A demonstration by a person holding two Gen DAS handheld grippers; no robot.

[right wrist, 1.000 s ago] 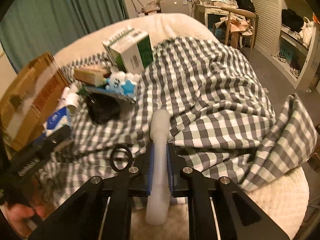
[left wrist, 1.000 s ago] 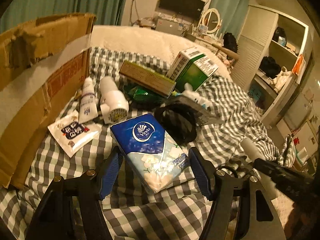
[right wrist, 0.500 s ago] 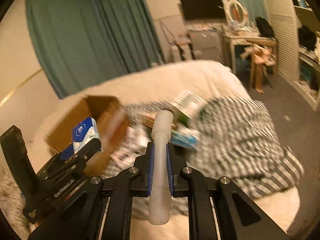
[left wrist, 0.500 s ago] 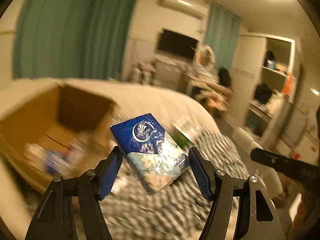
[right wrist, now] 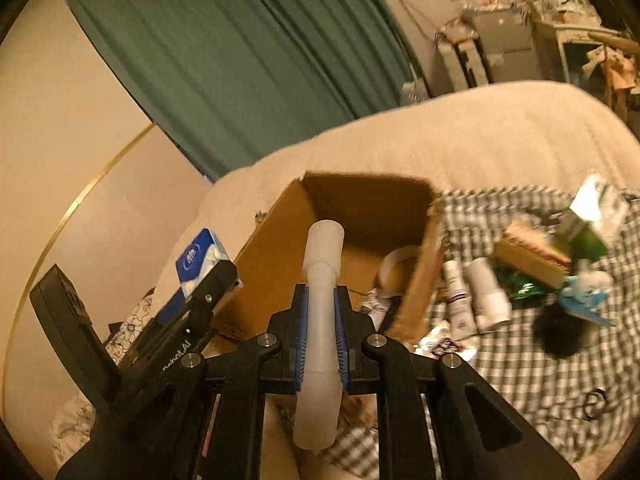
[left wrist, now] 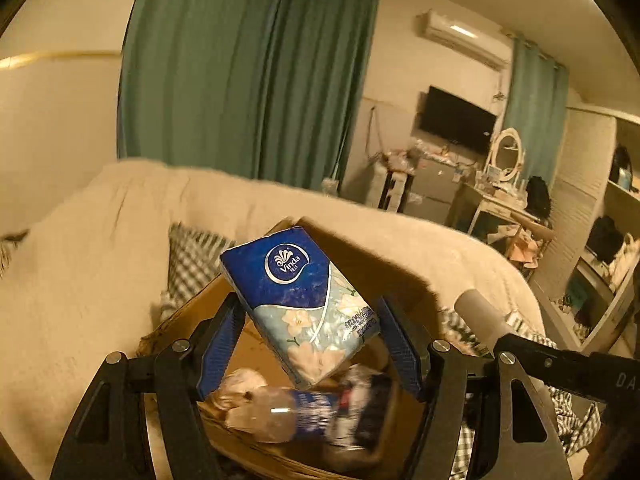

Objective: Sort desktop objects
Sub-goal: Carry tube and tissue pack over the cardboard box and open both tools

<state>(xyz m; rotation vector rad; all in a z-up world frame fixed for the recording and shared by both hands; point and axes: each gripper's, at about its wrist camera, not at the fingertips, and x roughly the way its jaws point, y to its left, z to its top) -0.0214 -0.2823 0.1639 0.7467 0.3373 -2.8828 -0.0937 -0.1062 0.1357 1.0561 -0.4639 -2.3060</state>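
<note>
The open cardboard box (right wrist: 352, 240) sits on the bed at my twelve o'clock, with the checked cloth (right wrist: 520, 360) and its clutter off toward three. My left claw (left wrist: 310, 344) hangs above the box, its blue pads spread wider than the tilted tissue pack (left wrist: 304, 300) between them; whether they grip it I cannot tell. My right claw (right wrist: 322, 340) is clenched on the white tube (right wrist: 322, 312).
</note>
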